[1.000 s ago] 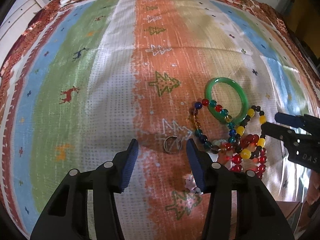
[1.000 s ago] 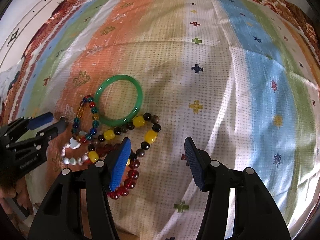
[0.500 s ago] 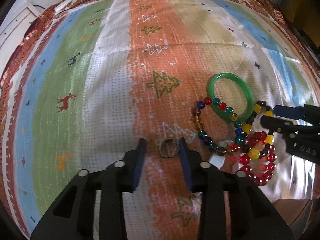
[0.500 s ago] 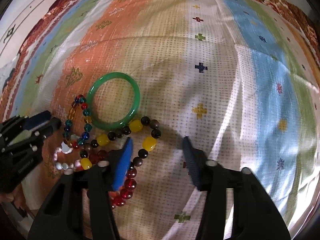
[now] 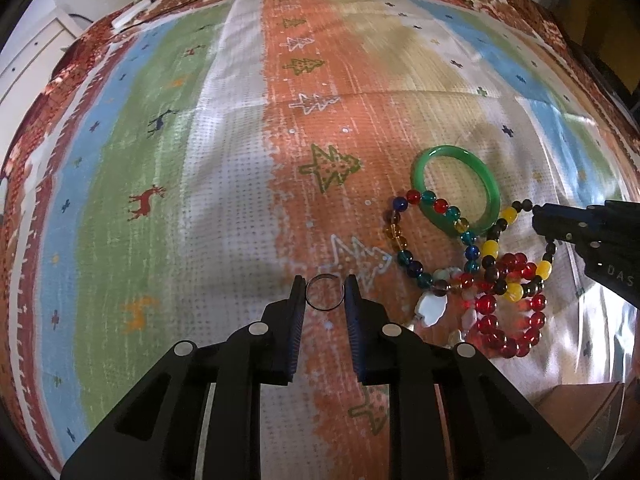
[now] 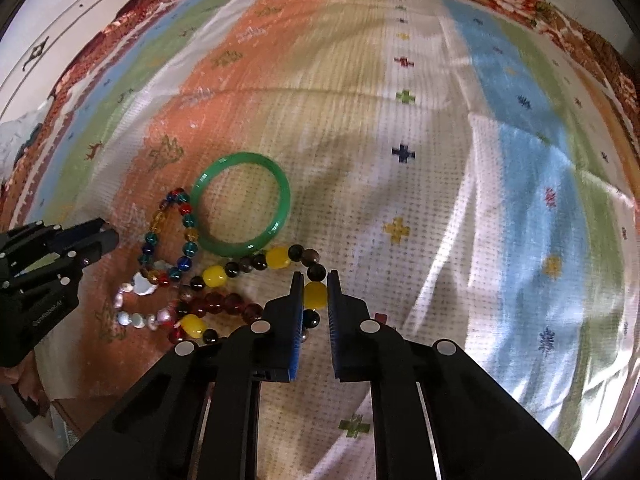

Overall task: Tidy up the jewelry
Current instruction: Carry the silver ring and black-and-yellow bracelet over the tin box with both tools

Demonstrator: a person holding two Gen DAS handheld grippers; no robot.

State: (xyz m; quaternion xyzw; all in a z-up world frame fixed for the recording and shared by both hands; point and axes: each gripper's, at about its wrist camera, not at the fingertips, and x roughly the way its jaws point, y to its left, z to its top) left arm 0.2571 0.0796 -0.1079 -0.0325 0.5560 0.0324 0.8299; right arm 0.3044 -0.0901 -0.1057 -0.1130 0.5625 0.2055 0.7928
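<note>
Thin metal ring: lying flat on the orange stripe of the patterned cloth, apart from the other pieces. Green bangle: flat, glossy, whole. Multicoloured glass-bead bracelet: looped, one side overlapping the bangle. Yellow-and-dark bead bracelet: bent loop touching the bangle's near rim. Dark red bead bracelet and a pale pearl-like strand lie tangled with it.

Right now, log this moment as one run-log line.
left gripper: just closed on ring | right gripper: just closed on yellow bead of bracelet | bangle: untouched on cloth
</note>
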